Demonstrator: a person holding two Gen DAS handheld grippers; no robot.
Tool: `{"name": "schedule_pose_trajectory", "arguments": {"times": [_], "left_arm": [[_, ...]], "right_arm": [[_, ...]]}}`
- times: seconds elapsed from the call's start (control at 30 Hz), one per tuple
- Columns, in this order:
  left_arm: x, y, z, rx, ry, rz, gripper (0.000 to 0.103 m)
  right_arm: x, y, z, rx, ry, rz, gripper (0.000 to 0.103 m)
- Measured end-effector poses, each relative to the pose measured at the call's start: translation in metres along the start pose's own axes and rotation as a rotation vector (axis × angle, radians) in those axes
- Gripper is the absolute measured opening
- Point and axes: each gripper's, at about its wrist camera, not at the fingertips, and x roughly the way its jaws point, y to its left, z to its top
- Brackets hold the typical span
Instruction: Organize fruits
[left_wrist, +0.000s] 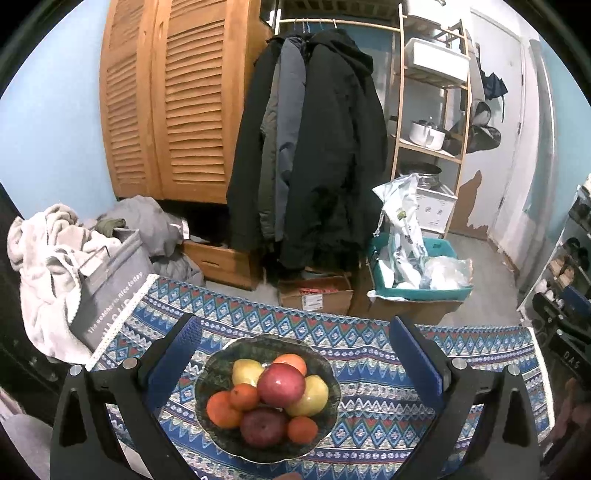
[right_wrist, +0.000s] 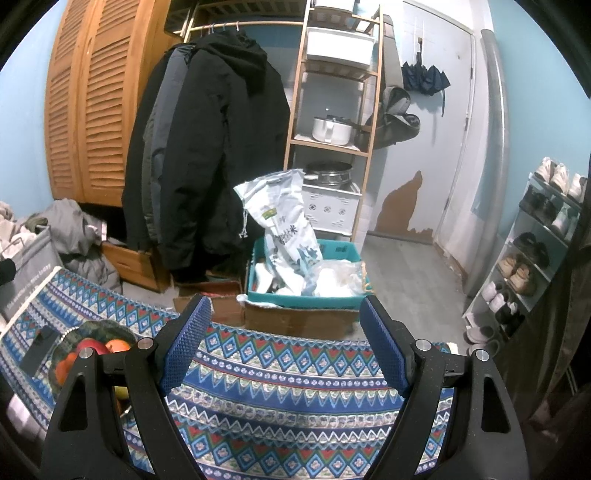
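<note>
Legibly: grey bin (left_wrist: 110, 295) "nice today" | both claws spread, empty

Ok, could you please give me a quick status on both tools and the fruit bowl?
Left tool open, empty, over fruit bowl. Right tool open, empty, over patterned cloth. Fruit piled in bowl. Nothing in the way.
</note>
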Motion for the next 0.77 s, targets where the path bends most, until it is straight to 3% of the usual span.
{"name": "schedule_pose_trajectory", "arguments": {"times": [0.33,0.77], "left_arm": [[-0.0072,-0.0074,0.0012,0.049,-0.036,0.032,0.102],[-0.0086,-0.0055,0.0023,0.032,-0.042,0.019,0.102]], "right_arm": [[-0.0009,-0.001,0.0006,-0.004,-0.001,-0.002,0.082],[-0.0024,-0.0033,0.0007,-0.004,-0.003,-0.001,0.082]]}}
